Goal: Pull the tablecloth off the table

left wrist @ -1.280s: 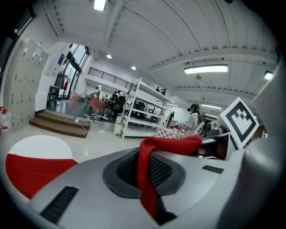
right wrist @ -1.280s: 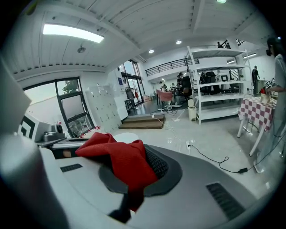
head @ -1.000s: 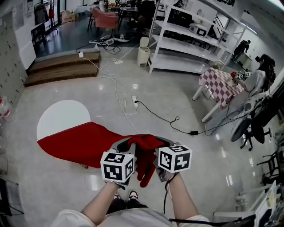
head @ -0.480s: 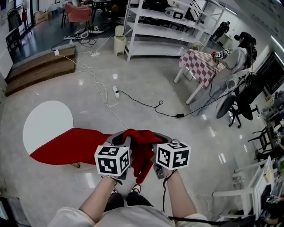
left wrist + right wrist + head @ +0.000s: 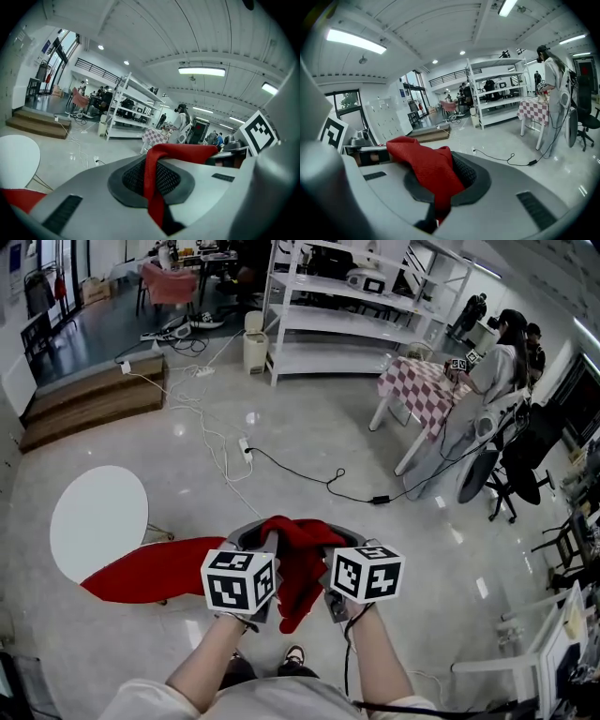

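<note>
Two grippers sit side by side low in the head view, both clamped on the one red tablecloth (image 5: 292,554). Left gripper (image 5: 255,542): its own view shows the jaws closed together, with a narrow fold of the cloth pinched between the pads and running up over the upper jaw. Right gripper (image 5: 339,542): jaws likewise closed, with a thicker bunch of the cloth caught between the pads. The cloth bridges the two grippers in a raised hump, and a loose flap hangs down between them. The remainder trails away to the left as a long red sheet, its far end at the near rim of the round white table (image 5: 94,517). Most of the white top is uncovered. Whether the trailing sheet touches the floor cannot be determined. Beyond, a black cable (image 5: 309,474) lies across the glossy floor. Farther off stand white shelving (image 5: 347,315) and a checked table (image 5: 422,390) with a person (image 5: 497,362) just beside it.
</note>
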A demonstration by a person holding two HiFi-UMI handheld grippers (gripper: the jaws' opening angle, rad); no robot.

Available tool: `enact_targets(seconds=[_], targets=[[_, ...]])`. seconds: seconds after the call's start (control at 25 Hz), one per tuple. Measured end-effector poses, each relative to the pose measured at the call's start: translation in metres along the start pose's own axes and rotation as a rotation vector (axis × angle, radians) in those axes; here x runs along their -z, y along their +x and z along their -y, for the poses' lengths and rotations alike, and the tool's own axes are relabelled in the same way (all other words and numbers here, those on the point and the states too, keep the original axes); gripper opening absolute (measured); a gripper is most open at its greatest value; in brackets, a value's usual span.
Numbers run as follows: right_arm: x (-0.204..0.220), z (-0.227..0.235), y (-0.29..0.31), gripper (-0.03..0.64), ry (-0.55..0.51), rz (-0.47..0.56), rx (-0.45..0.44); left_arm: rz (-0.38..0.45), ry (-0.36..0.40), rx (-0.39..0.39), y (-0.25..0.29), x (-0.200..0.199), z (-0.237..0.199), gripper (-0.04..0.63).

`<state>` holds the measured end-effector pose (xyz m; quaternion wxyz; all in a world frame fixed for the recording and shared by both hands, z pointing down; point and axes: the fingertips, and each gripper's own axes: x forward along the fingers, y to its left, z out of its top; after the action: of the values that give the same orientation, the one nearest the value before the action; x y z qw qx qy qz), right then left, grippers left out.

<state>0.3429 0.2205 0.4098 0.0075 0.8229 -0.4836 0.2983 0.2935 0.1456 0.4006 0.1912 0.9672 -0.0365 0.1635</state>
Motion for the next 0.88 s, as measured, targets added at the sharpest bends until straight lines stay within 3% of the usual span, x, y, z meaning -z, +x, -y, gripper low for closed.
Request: enact_targets(seconds=[0.44,0.88], targets=[[0.002,0.06,-0.027,0.032,0.007,0.017,-0.071,-0.005,0.029,-0.072,0.032,0.016,0.055,0.02],[-0.003,0.111,-0.051,0.032,0.075,0.061,0.058,0.002,0.081,-0.003,0.055,0.002,0.084,0.02]])
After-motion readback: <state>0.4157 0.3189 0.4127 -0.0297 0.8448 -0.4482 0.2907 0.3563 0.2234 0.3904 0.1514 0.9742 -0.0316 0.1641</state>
